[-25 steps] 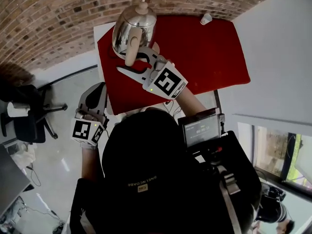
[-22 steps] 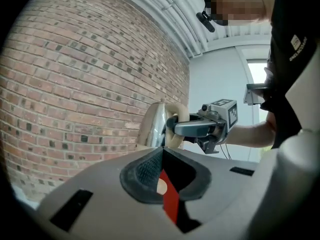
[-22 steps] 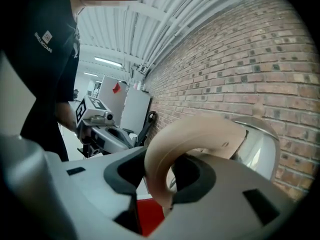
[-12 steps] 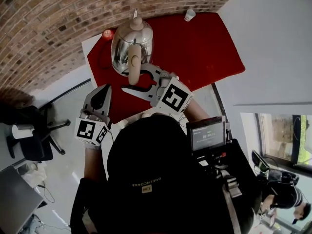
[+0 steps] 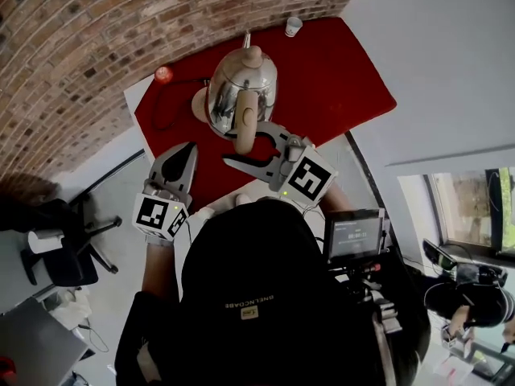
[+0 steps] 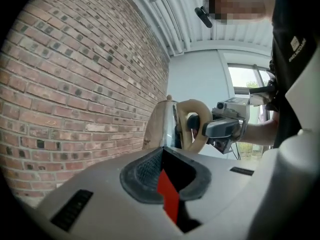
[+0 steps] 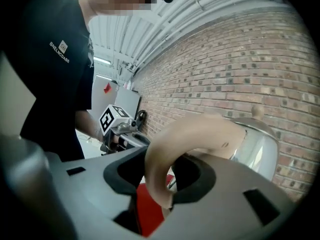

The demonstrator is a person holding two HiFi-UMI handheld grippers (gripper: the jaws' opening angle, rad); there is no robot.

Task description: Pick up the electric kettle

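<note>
1. Black cap (image 5: 249, 272) of the person fills the near foreground of the head view; a small screen (image 5: 354, 233) sits just to its right.
2. Grey left gripper (image 5: 187, 153): its marker cube (image 5: 158, 215) is nearest the person and the jaws point toward the table's near-left edge; jaws drawn together with nothing between them; the left gripper view shows only a sliver of red through the hollow behind the tips; it touches nothing and sits near-left of the kettle, apart from it.
3. Grey right gripper (image 5: 245, 145): jaws closed on the beige handle (image 5: 245, 117) of the electric kettle (image 5: 241, 83), one jaw on each side of the handle's near end; the right gripper view shows the handle curving up out of the gap between the pads; the gap is only as wide as the handle.
4. Steel body of the electric kettle is polished, with a beige knob on the lid and the spout pointing away toward the wall; it is over the left-centre of the red cloth (image 5: 338, 79); a pale round base (image 5: 199, 103) shows at its left side; cannot tell whether the kettle is clear of the base.
5. Small red round item (image 5: 163, 74) lies at the cloth's far-left corner, apart from the base.
6. White cup (image 5: 294, 26) stands at the cloth's far edge, well apart from the kettle.
7. Brick wall (image 5: 96, 47) runs behind the table.
</note>
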